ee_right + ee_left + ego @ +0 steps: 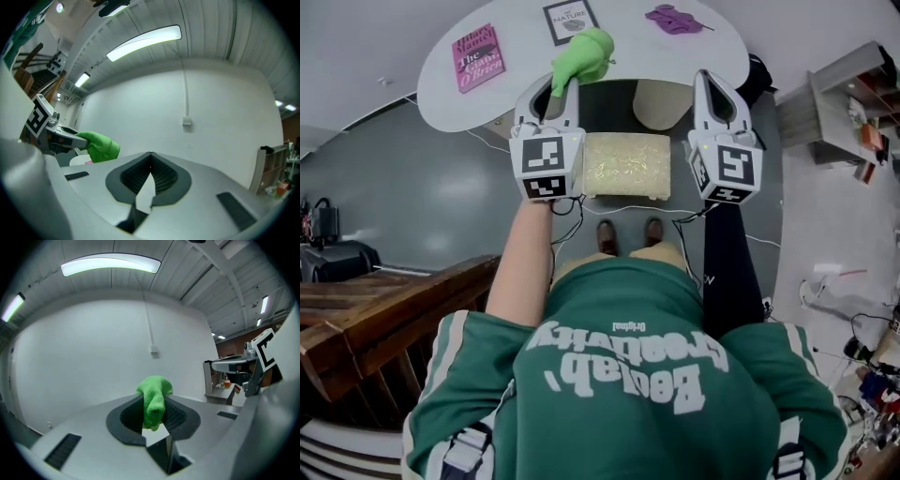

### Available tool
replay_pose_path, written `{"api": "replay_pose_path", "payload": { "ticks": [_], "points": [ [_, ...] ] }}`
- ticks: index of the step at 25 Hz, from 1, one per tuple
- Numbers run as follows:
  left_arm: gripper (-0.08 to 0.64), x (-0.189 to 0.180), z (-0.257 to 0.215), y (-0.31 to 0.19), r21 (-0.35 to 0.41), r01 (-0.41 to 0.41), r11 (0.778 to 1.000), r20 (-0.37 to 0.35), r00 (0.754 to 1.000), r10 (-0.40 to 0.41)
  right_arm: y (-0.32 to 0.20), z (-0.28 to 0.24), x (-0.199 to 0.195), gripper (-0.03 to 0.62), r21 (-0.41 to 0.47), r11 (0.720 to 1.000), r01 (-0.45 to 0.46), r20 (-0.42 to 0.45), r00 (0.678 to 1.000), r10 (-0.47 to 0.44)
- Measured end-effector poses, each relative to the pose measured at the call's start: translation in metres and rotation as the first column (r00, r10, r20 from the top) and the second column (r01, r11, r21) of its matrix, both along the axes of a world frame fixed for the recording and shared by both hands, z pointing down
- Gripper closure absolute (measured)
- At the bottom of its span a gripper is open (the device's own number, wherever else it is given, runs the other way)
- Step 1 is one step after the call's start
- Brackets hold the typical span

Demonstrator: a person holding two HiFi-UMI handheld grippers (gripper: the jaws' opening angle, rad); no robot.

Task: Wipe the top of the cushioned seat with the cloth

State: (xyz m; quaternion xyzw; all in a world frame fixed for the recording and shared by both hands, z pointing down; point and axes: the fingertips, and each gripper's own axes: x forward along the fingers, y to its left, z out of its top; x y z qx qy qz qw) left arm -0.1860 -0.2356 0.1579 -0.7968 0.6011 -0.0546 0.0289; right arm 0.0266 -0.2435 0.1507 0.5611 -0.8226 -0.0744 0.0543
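Cloth (153, 399) clamped in my left gripper (547, 101), jaws shut on its green fold; right gripper (150, 164) closed on nothing. Cushioned seat (626, 165) sits low between both grippers. My call: tip down, press the cloth flat, sweep edge to edge. Only the head view shows the seat; both gripper views face the wall (84, 362).
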Motion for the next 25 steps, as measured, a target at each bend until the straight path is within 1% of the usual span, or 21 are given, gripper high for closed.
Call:
{"api": "replay_pose_path", "payload": {
  "ticks": [5, 12, 19, 25],
  "points": [
    [0.482, -0.009, -0.028, -0.001, 0.066, -0.003, 0.998, 0.000, 1.000, 0.003, 0.005, -0.010, -0.007, 0.583, 0.025, 1.000, -0.016, 0.005, 1.000, 0.015],
    [0.482, -0.014, -0.037, -0.003, 0.100, -0.010, 0.995, 0.003, 1.000, 0.009, 0.006, -0.011, -0.019, 0.583, 0.026, 1.000, -0.008, -0.016, 1.000, 0.008],
    [0.482, -0.014, -0.044, -0.003, 0.150, -0.018, 0.989, 0.011, 1.000, 0.017, 0.007, -0.012, -0.023, 0.583, 0.019, 1.000, -0.002, -0.034, 0.999, 0.003],
    [0.482, -0.011, -0.046, -0.005, 0.167, -0.027, 0.986, 0.035, 0.999, 0.021, 0.006, -0.014, -0.022, 0.583, 0.014, 1.000, -0.010, -0.039, 0.999, 0.011]
  ]
}}
